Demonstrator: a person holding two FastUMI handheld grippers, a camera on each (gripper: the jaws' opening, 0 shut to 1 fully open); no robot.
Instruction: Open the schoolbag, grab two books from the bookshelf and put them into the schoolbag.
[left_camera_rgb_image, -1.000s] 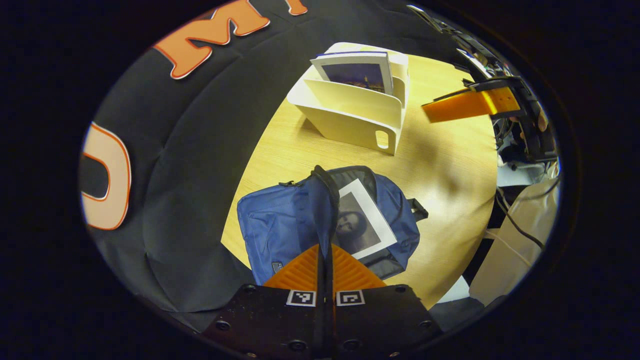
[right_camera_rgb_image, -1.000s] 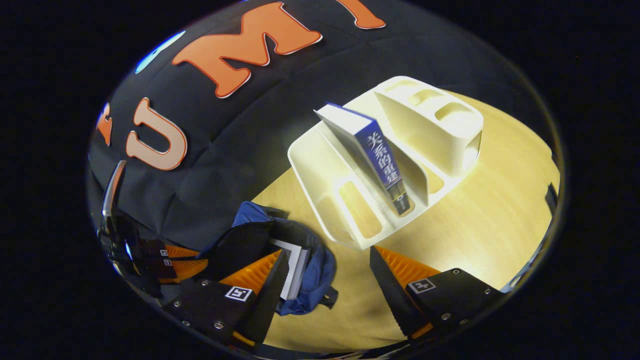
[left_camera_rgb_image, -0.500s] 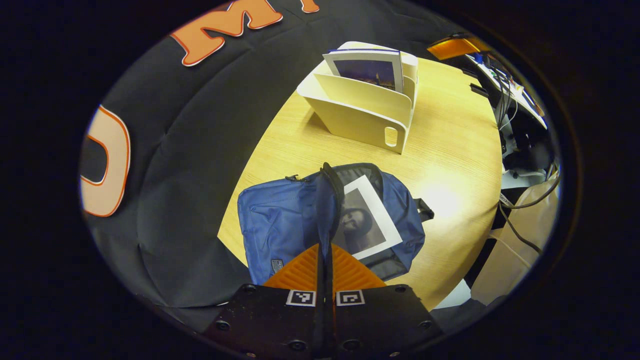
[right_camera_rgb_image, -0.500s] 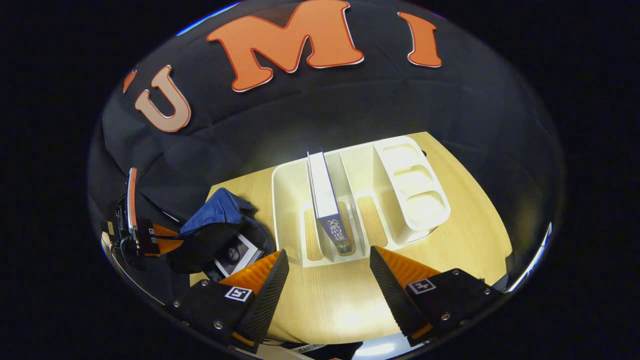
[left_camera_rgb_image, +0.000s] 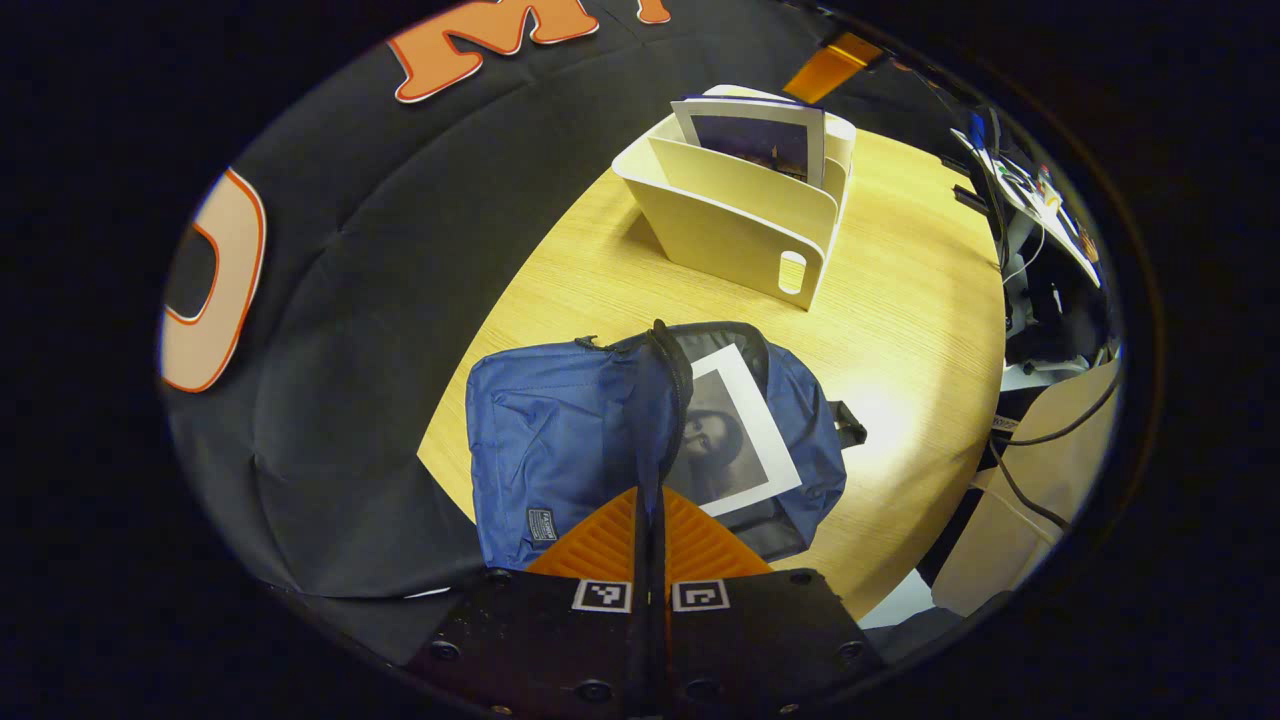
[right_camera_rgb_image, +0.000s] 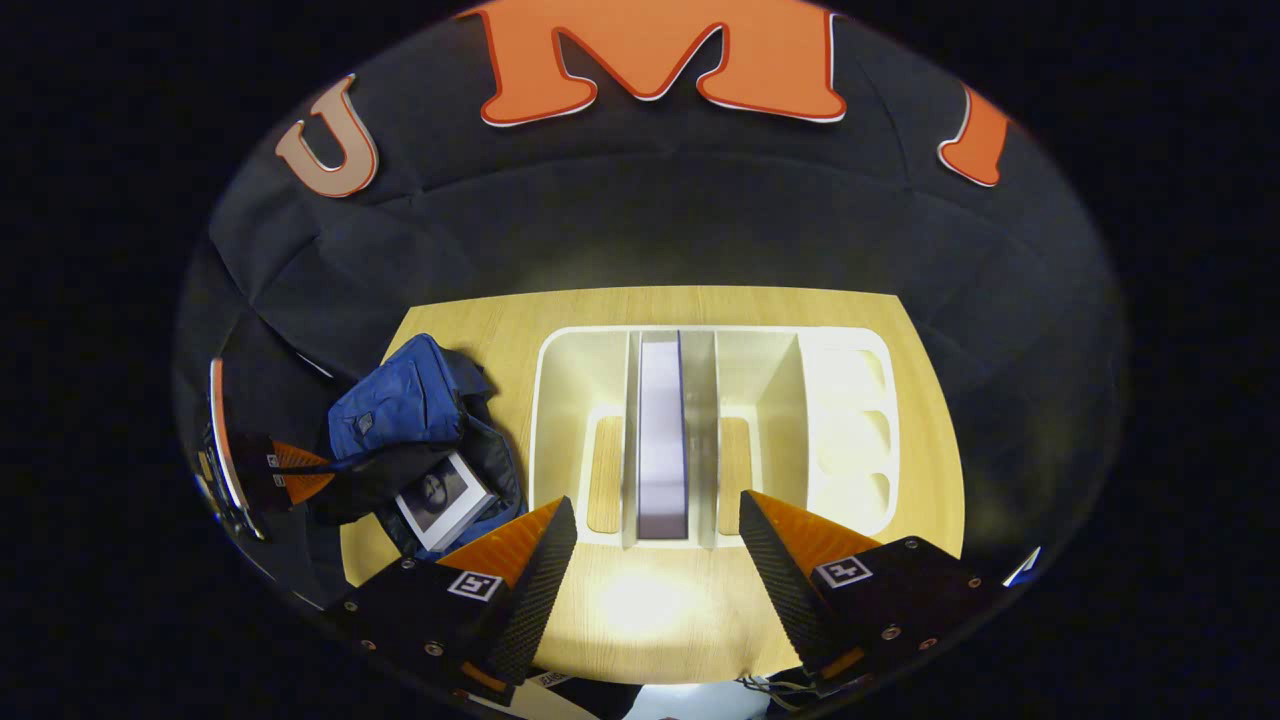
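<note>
Right gripper view — right gripper (right_camera_rgb_image: 655, 545) agape above shelved book (right_camera_rgb_image: 662, 440).

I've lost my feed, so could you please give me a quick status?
Left gripper shut on schoolbag flap; first book inside. Right gripper open above second book in bookshelf. Path clear.

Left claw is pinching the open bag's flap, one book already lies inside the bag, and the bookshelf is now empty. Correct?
Not quite: the bookshelf is not empty. The right gripper view shows a book standing in its middle slot. The left claw does pinch the schoolbag flap, and one book lies inside.
</note>
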